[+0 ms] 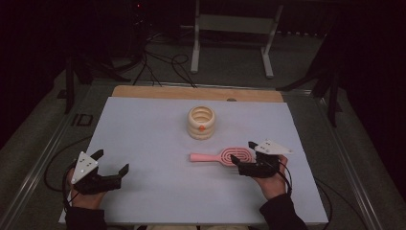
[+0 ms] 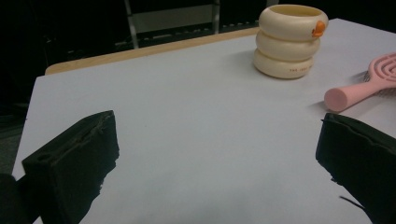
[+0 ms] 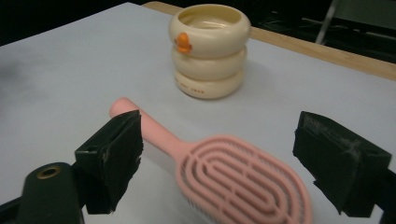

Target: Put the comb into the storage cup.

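A pink hairbrush lies flat on the white board, handle pointing left. My right gripper stands open with its jaws on either side of the brush head; the pads are clear of it. In the right gripper view the handle runs past the left jaw. A cream ringed cup with an orange mark stands upright behind the brush. My left gripper rests open near the front left, nothing between its jaws. From there the cup and brush handle lie far right.
A wooden strip borders the board's far edge. Beyond it stand a white metal frame and loose cables on the floor. Black stands flank the table at both sides.
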### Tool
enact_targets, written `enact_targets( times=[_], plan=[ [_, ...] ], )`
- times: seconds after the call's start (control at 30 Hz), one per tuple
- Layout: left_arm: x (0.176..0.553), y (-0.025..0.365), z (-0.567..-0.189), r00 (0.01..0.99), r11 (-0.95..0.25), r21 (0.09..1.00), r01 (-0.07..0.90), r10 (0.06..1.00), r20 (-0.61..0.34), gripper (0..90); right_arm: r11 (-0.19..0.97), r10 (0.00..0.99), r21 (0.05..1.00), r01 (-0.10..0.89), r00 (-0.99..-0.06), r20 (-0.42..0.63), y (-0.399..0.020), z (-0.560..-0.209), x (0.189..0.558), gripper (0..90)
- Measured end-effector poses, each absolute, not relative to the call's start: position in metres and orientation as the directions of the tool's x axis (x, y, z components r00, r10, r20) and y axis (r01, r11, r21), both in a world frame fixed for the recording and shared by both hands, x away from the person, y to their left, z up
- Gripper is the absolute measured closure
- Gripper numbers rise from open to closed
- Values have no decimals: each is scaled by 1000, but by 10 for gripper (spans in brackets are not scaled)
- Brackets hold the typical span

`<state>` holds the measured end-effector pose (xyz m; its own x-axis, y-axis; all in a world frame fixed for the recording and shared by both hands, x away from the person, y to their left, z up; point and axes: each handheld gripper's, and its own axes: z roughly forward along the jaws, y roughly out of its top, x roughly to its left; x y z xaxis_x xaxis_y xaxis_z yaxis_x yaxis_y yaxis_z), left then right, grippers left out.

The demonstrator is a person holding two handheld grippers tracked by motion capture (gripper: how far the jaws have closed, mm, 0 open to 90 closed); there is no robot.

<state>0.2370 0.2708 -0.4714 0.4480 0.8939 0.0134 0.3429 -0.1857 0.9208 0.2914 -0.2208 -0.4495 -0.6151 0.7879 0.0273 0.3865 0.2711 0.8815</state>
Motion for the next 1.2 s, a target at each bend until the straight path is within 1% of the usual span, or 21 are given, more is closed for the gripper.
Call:
enact_targets(
  times=[0.1, 0.17, 0.23, 0.27, 0.33, 0.37, 0.4, 0.43, 0.5, 0.53, 0.57, 0.63, 0.67, 0.7, 0.73, 0.8, 0.83, 0.87, 0.9, 1.03, 1.2],
  plan=[
    [237, 271, -472, 448, -183, 921, 344, 894, 11, 3, 279, 785, 874, 397, -618, 30, -209, -450, 300, 172],
    [237, 273, -473, 443, -181, 921, 345, 897, 10, 3, 274, 780, 871, 407, -625, 46, -200, -453, 308, 221],
    [236, 273, -473, 443, -179, 923, 342, 896, 9, 3, 273, 776, 870, 411, -629, 54, -197, -454, 311, 239],
    [236, 273, -473, 444, -180, 922, 342, 896, 10, 3, 269, 770, 868, 416, -635, 66, -192, -457, 315, 300],
    [236, 273, -473, 444, -180, 922, 342, 896, 10, 3, 268, 767, 865, 425, -637, 75, -190, -458, 317, 300],
    [237, 272, -474, 444, -184, 922, 341, 896, 15, 3, 268, 767, 865, 425, -637, 75, -190, -458, 317, 332],
    [237, 272, -474, 444, -184, 922, 341, 896, 15, 3, 268, 767, 865, 425, -637, 75, -190, -458, 317, 332],
    [237, 272, -475, 444, -188, 920, 344, 896, 16, 3, 266, 762, 857, 441, -640, 92, -185, -460, 322, 392],
    [237, 272, -475, 444, -188, 920, 344, 896, 16, 3, 265, 761, 848, 459, -639, 108, -177, -463, 327, 392],
    [237, 272, -475, 444, -186, 920, 344, 896, 15, 3, 275, 765, 840, 468, -635, 104, -171, -465, 330, 523],
    [237, 272, -475, 443, -186, 921, 344, 896, 15, 3, 281, 763, 837, 470, -638, 102, -168, -466, 332, 545],
    [237, 272, -475, 443, -186, 921, 344, 896, 15, 3, 286, 763, 833, 474, -638, 101, -165, -466, 333, 545],
    [237, 273, -476, 443, -183, 921, 343, 896, 13, 3, 286, 763, 833, 474, -638, 101, -165, -466, 333, 571],
    [237, 273, -476, 442, -181, 922, 343, 897, 12, 3, 293, 762, 827, 480, -640, 101, -159, -468, 336, 639],
    [237, 273, -476, 442, -180, 922, 342, 897, 11, 3, 294, 760, 823, 486, -642, 107, -156, -470, 339, 682],
    [237, 273, -476, 442, -180, 922, 342, 897, 10, 3, 298, 761, 818, 492, -640, 107, -152, -472, 340, 724],
    [237, 273, -476, 442, -180, 922, 342, 897, 10, 3, 298, 761, 818, 492, -640, 107, -152, -472, 340, 724],
    [237, 273, -476, 442, -176, 923, 343, 897, 7, 3, 306, 761, 814, 493, -641, 102, -150, -474, 342, 765],
    [237, 274, -476, 443, -176, 923, 343, 897, 6, 3, 311, 756, 809, 498, -646, 107, -145, -478, 344, 897],
    [237, 273, -476, 442, -177, 922, 343, 897, 8, 3, 314, 753, 798, 514, -647, 120, -140, -482, 346, 900],
    [237, 273, -477, 443, -178, 922, 343, 897, 9, 3, 367, 761, 750, 550, -641, 97, -123, -492, 353, 900]
  ],
)
